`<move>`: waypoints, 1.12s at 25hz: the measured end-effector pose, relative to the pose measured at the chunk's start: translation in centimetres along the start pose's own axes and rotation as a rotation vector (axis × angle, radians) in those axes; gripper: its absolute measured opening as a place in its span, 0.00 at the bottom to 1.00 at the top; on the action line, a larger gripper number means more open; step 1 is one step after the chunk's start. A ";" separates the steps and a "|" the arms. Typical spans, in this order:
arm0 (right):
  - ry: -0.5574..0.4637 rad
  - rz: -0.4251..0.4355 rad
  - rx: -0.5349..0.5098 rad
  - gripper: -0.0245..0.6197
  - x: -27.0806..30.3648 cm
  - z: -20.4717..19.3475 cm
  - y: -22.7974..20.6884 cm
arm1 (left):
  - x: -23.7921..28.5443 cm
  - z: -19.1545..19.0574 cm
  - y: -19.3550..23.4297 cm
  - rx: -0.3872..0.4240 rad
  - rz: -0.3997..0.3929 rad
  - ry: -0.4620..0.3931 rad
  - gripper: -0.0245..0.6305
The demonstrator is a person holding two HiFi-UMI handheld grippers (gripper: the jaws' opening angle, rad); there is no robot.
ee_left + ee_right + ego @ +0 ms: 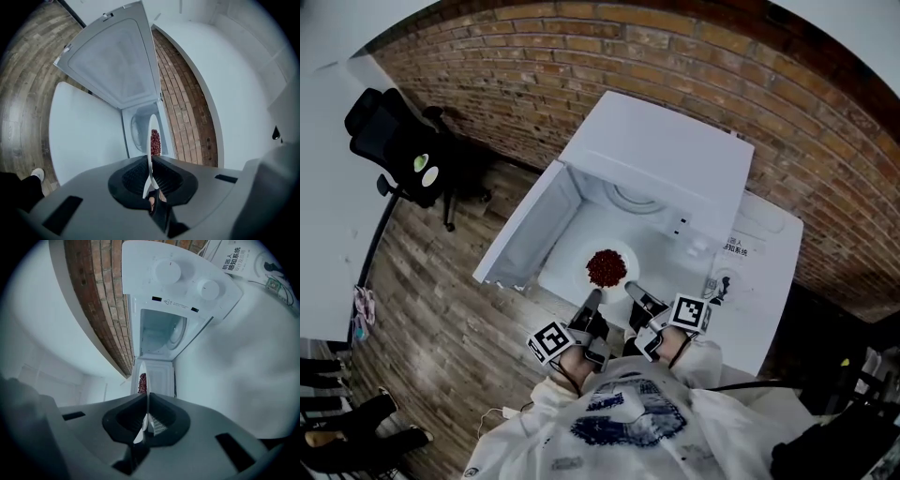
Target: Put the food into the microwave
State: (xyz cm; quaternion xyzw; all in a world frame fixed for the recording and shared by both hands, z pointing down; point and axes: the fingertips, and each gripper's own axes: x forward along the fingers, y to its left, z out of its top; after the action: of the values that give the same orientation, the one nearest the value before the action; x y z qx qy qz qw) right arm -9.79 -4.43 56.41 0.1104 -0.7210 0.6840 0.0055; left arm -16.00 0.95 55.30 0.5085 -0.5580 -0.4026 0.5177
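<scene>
- Our left claw (589, 309) and right claw (637, 298) each pinch the plate (628, 258) rim, keeping the food (607, 267) level.
- Microwave (666, 150) door (530, 230) hangs wide open so it slides in.

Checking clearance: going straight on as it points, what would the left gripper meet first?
Likely the microwave's back wall; the left gripper, holding the plate, points into the open chamber. Depth unclear.

A brick wall (581, 56) backs a wooden plank floor (441, 309) (black office chair (394, 141) at left).
</scene>
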 end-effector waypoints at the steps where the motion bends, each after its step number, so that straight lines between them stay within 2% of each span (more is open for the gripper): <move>1: -0.006 -0.001 -0.003 0.08 0.1 0.4 0.0 | 0.2 0.2 0.4 0.019 0.026 0.011 0.07; 4: -0.033 -0.005 0.017 0.08 0.2 1.4 -0.1 | 1.4 0.4 0.5 0.029 0.036 0.042 0.07; 8: -0.075 -0.015 0.030 0.08 0.5 2.7 -0.5 | 3.4 0.5 -0.4 -0.004 -0.018 0.080 0.07; 12: -0.129 -0.021 0.056 0.08 1.1 3.9 -0.5 | 4.7 1.5 0.3 0.039 0.026 0.142 0.07; 16: -0.175 -0.030 0.058 0.08 2.3 5.0 -0.3 | 6.8 2.6 -0.7 -0.003 -0.044 0.187 0.07; 21: -0.247 -0.051 0.070 0.08 3.0 6.3 -0.5 | 8.4 3.7 0.5 0.043 0.008 0.276 0.07; 24: -0.285 -0.061 0.076 0.08 3.5 6.9 -0.7 | 9.6 4.0 0.2 0.018 -0.032 0.311 0.07; 28: -0.329 -0.073 0.084 0.08 4.0 7.5 -1.4 | 10.5 4.6 1.3 0.035 -0.006 0.359 0.07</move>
State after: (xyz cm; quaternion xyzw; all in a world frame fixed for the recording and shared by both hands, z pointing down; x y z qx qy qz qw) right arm -12.42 -12.50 57.90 0.2473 -0.6783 0.6858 -0.0925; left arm -20.20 -9.48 57.72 0.5828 -0.4618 -0.2973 0.5989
